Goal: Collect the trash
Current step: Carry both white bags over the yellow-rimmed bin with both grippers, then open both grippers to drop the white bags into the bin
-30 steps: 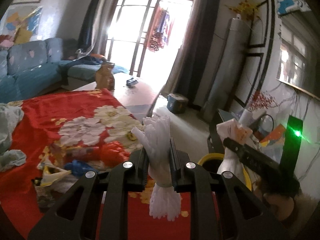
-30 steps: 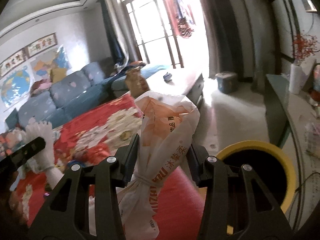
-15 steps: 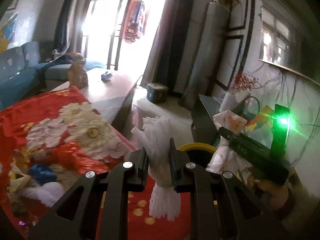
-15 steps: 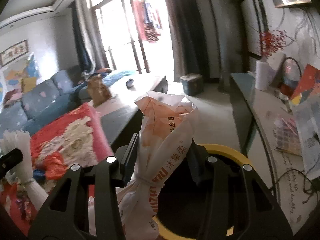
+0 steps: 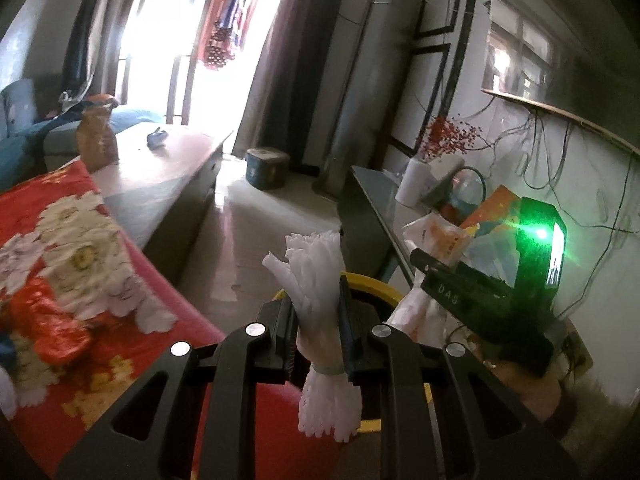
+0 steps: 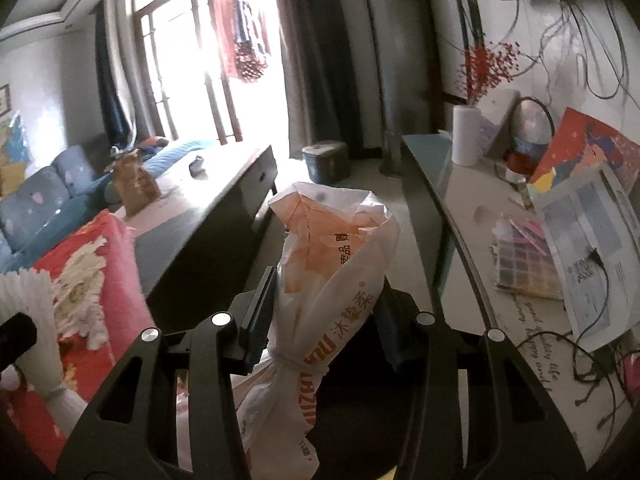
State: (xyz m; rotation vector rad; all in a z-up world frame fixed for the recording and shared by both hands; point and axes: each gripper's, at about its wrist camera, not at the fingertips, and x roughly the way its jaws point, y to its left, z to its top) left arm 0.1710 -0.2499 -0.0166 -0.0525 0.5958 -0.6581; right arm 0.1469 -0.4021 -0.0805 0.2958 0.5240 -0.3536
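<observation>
Red cloth printed with white flowers (image 5: 76, 264) covers the table at the left of both views, and beyond it stand a dark low cabinet (image 5: 168, 184) and a blue sofa (image 6: 36, 208). A yellow-rimmed bin (image 5: 374, 286) sits on the floor just past the table's edge, its dark mouth partly hidden behind the left gripper (image 5: 318, 320).

The orange-and-white plastic bag (image 6: 328, 280) is the bigger piece of trash. Its long axis runs upright, slightly tilted, with the puffed, crumpled open end pointing up and away from the camera; it is tied at the waist with a thin band and carries printed Chinese characters and orange lettering. The right gripper (image 6: 324, 312) is clamped on it just above the tie, holding it in the air over dark space beside the glass-topped side table (image 6: 480, 216).

The white foam net sleeve (image 5: 316, 280) also stands upright, its frayed, fanned end pointing up, a pale band pinching it low down and a ribbed tail hanging below. The left gripper's jaws are closed tight around its middle, holding it over the bin's near rim.
</observation>
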